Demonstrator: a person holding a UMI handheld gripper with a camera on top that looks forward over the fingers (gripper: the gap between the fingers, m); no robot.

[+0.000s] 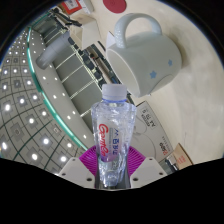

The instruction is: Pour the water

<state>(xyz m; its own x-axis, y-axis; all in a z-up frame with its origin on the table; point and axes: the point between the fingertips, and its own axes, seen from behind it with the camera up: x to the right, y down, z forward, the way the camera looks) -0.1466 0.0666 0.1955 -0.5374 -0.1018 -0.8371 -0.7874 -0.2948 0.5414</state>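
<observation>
Fingers (112, 176) of the gripper sit close together at the bottom of the view, narrowed to the width of a bottle (113, 135) and pressing on its lower body from both sides. The pink pads (88, 157) show on the inner faces, one at each side of the bottle, with no gap visible between pad and plastic. The bottle is clear, stands upright between the fingers and carries a white cap (115, 92) and a red-and-white label (113, 127); the print on the label is too small to read with certainty. Its base is hidden low between the fingers.

Beyond the bottle, higher in the view and slightly to the right, is a white kettle (143, 53) with a handle loop at its top. The cap comes just below the kettle's body in the view; whether the two touch cannot be told.

Off to the left curves a ceiling with rows of small round lights (25, 95)
</observation>
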